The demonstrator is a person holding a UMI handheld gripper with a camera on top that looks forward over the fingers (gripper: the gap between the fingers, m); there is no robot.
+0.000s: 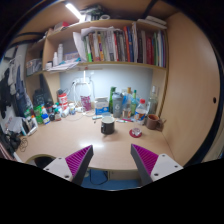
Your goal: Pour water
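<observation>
Wooden surface point(95, 145) at frame centre carries a dark cup point(107, 124), well beyond the tool point(112, 165), whose fingers stand wide and empty. Pouring looks unstarted; bottles point(128, 103) wait behind it.

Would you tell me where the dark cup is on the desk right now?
In the gripper view, the dark cup stands on the wooden desk, beyond the open gripper, in front of the row of bottles along the back wall.
</observation>
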